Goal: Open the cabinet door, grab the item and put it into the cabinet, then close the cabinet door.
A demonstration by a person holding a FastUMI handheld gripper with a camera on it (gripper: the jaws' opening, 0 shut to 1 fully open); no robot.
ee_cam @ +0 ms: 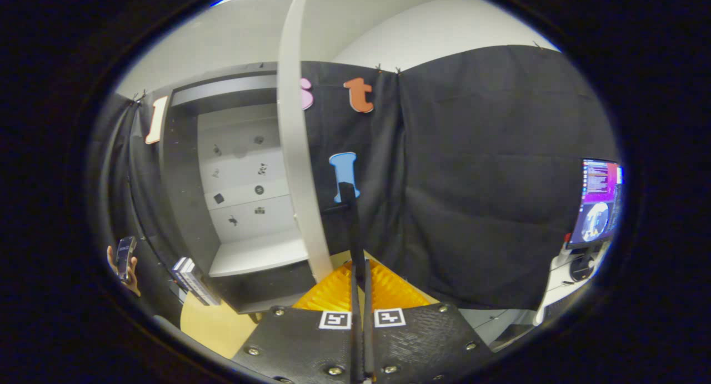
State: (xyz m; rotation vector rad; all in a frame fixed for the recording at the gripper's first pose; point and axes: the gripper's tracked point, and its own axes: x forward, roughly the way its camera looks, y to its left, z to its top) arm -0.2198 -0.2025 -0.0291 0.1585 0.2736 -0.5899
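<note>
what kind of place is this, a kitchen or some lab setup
Most likely a recording booth, not a home kitchen: black cloth hangs as walls, a lone cabinet stands open on a table, and a monitor glows nearby. The gripper is shut, empty.

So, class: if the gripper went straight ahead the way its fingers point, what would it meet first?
The gripper is shut on nothing. It would probably meet the black handle on the open cabinet door, though depth is unclear.

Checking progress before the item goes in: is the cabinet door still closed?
No. The cabinet door stands swung open, edge-on just ahead of the gripper, baring the cabinet's pale shelf.
</note>
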